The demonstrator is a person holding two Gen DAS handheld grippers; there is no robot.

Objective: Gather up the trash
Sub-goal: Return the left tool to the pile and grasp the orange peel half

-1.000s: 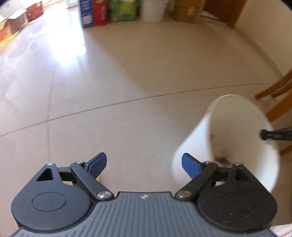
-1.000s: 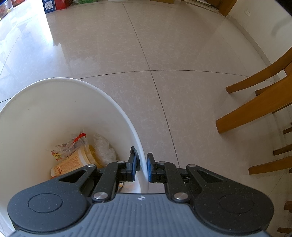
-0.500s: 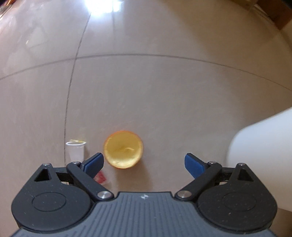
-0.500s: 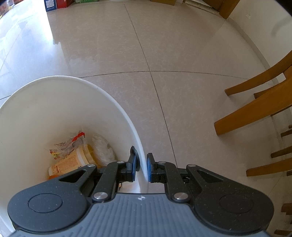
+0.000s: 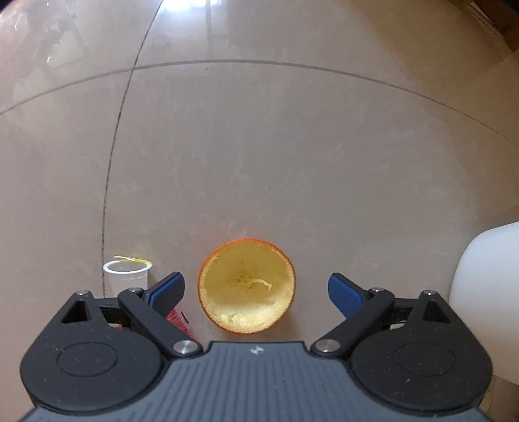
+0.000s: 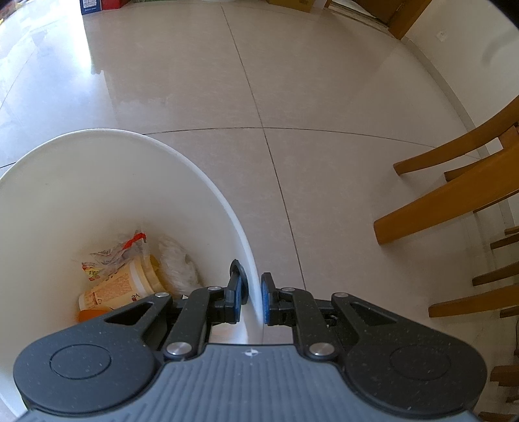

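Note:
On the tiled floor lies a hollow orange peel half (image 5: pixel 246 287), cup side up. My left gripper (image 5: pixel 256 287) is open, its blue pads standing on either side of the peel, above it. A small white plastic cup (image 5: pixel 126 276) stands left of the peel, and a red scrap (image 5: pixel 178 321) lies under the left finger. My right gripper (image 6: pixel 253 297) is shut on the rim of the white trash bin (image 6: pixel 123 175). Inside the bin lie a yellow paper cup (image 6: pixel 126 285), a clear wrapper (image 6: pixel 113 253) and a white tissue (image 6: pixel 176 259). The bin's wall (image 5: pixel 486 292) shows at the left wrist view's right edge.
Wooden chair legs (image 6: pixel 454 198) stand to the right of the bin. Boxes (image 6: pixel 97 5) line the far wall. Open tiled floor (image 6: pixel 259 81) stretches ahead of both grippers.
The left gripper tipped down from looking across the floor and moved in over the orange peel, which now sits larger and centred between its pads. The right gripper kept its hold on the bin.

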